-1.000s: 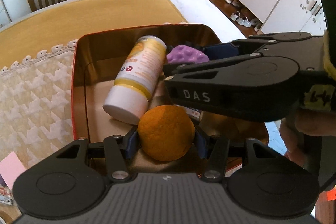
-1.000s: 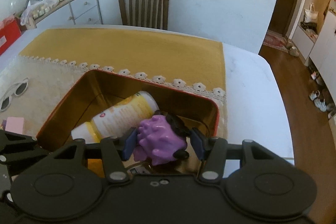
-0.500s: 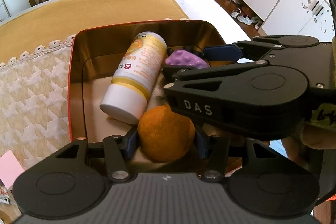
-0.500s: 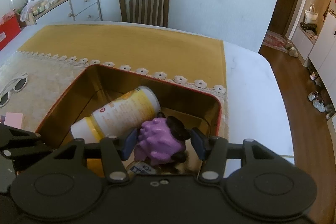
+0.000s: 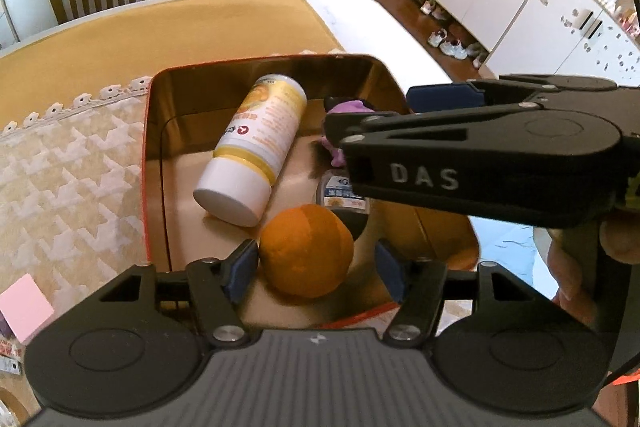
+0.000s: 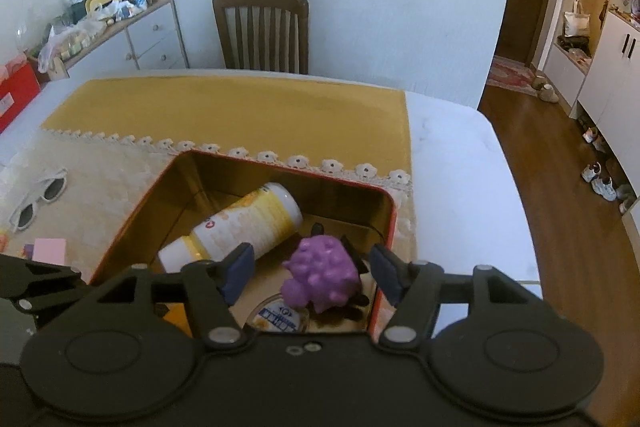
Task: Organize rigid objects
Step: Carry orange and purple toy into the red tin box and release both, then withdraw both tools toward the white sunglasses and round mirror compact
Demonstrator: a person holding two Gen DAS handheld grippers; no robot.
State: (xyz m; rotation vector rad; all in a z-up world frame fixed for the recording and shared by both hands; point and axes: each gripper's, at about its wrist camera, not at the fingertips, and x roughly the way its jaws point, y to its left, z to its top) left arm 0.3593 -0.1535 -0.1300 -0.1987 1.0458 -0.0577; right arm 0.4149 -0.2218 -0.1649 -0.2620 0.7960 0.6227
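Note:
A red tin with a gold inside (image 5: 154,95) (image 6: 132,203) sits on the table. In it lie a white and yellow bottle (image 5: 256,143) (image 6: 240,223), an orange ball (image 5: 306,251), a purple knobbly toy (image 6: 322,269) (image 5: 352,107) and a small round tin (image 6: 278,317) (image 5: 340,191). My left gripper (image 5: 316,267) is open, its pads apart on either side of the orange ball. My right gripper (image 6: 310,271) is open above the purple toy, which rests in the tin. The right gripper also shows in the left wrist view (image 5: 472,147).
A cream patterned cloth (image 5: 60,163) and a mustard cloth (image 6: 240,111) cover the table. White sunglasses (image 6: 38,197) and a pink pad (image 5: 24,307) (image 6: 48,249) lie left of the tin. A wooden chair (image 6: 262,27) stands behind the table.
Both grippers have opened. The orange ball and the purple toy have been let go and now rest in the tin. Both grippers have drawn back a little.

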